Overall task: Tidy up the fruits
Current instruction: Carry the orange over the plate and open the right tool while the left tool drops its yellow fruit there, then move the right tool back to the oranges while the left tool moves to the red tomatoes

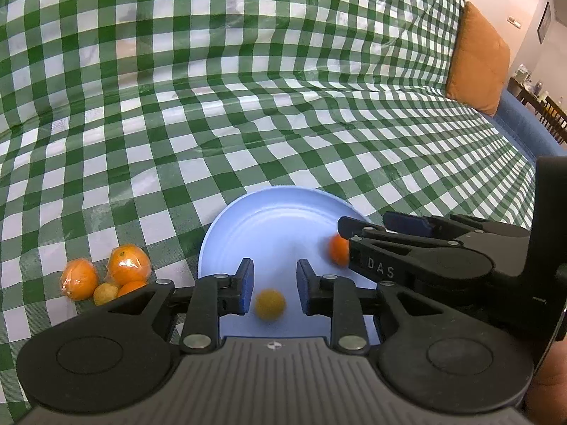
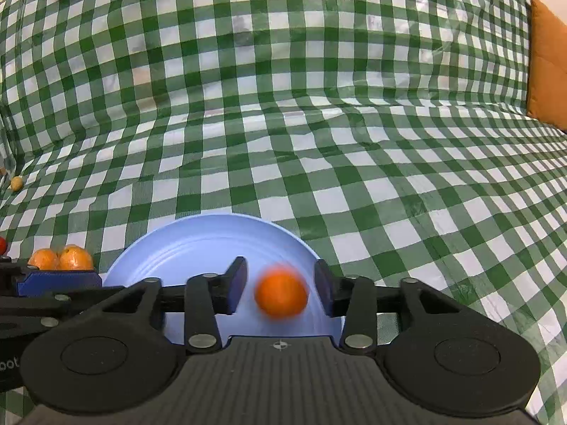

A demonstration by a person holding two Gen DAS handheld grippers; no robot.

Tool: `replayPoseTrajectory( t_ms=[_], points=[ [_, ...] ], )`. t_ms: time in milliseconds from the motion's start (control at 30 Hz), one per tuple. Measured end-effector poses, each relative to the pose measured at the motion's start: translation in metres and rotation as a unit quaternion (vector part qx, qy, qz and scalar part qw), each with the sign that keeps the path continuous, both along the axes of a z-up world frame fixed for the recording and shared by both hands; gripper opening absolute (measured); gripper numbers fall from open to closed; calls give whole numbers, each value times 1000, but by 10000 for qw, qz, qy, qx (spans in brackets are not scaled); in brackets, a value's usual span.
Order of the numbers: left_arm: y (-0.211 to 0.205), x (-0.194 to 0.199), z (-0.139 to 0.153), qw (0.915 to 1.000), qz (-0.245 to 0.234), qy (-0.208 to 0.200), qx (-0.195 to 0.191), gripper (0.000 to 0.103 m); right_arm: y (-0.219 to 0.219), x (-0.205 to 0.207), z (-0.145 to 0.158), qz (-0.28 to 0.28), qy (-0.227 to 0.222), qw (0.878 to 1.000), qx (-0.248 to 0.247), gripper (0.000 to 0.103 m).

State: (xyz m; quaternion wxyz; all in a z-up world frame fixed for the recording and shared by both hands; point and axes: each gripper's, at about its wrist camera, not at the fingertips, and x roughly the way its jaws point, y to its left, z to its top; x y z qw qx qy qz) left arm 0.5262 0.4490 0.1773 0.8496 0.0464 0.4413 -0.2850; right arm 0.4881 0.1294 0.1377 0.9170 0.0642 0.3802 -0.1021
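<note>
A pale blue plate (image 1: 276, 212) (image 2: 198, 244) lies on the green checked cloth. My left gripper (image 1: 274, 265) is open over the plate's near side. A small yellow fruit (image 1: 270, 304), blurred, sits between and below its blue pads, with a gap on each side. My right gripper (image 2: 280, 265) (image 1: 365, 221) is open over the plate's right part. A small orange fruit (image 2: 281, 292) (image 1: 336, 249), also blurred, lies between its fingers without touching either pad. Left of the plate is a cluster of wrapped oranges (image 1: 128, 264) (image 2: 60, 258) with a small yellow fruit (image 1: 105, 293) among them.
The checked cloth (image 1: 248, 106) covers a sofa seat and back. An orange cushion (image 1: 478, 60) leans at the far right by a blue armrest (image 1: 524, 124). A loose small yellow fruit (image 2: 16, 183) and a red one (image 2: 2, 244) lie at the far left.
</note>
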Motion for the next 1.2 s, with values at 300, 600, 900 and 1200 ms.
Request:
replayPoseTrajectory(
  t_ms=[300, 600, 900, 1200],
  points=[
    [-56, 17, -20, 9999, 87, -13, 80, 29, 5, -3, 3, -17, -77, 10000, -17, 52],
    [-110, 52, -44, 9998, 170, -73, 99, 29, 7, -5, 4, -6, -153, 9999, -32, 52],
    [-155, 66, -63, 9996, 268, -101, 83, 29, 15, -9, 8, 116, -220, 9997, -31, 52],
    [-163, 60, -66, 9994, 335, -110, 59, 29, 19, -12, 10, 216, -218, 9995, -27, 52]
  ],
)
